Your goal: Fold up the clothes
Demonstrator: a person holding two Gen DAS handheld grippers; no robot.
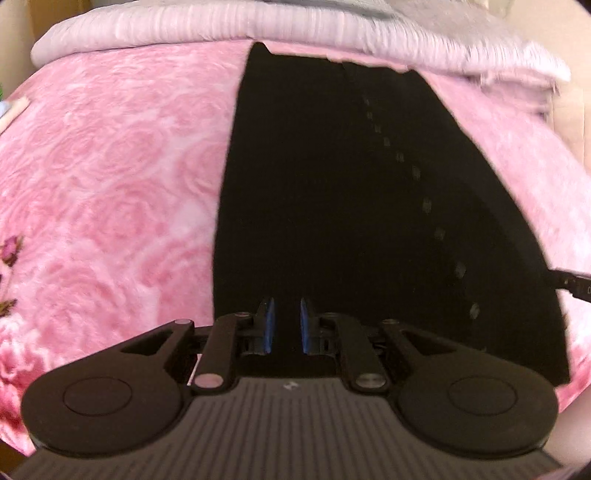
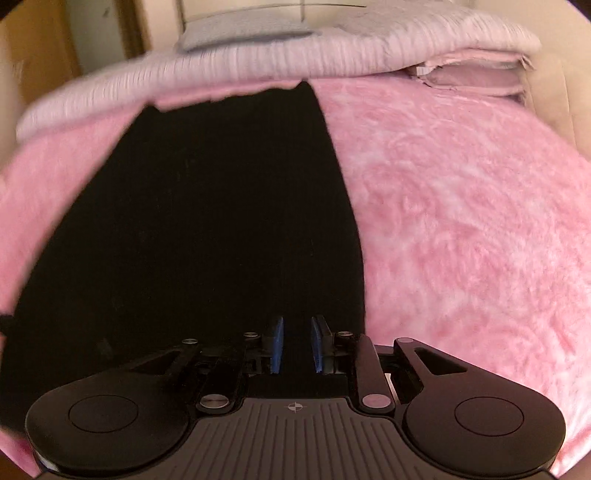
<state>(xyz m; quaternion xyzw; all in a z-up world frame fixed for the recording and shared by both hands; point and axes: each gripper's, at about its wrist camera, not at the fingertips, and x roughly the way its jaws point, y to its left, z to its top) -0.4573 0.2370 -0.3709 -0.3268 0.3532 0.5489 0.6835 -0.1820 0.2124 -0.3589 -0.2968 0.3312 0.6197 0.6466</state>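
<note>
Black garment [image 1: 332, 192] spread flat on the pink rose-patterned blanket [image 1: 110, 166] of the bed, stretching ahead of both claws toward the pale folded quilt [image 1: 221, 29]. Left claw [image 1: 287, 325] slightly parted over the dark cloth, nothing visibly pinched between the blue pads (a row of pale buttons to its right). Right claw [image 2: 297, 343] likewise narrowly open, empty, near the garment's right edge.
</note>
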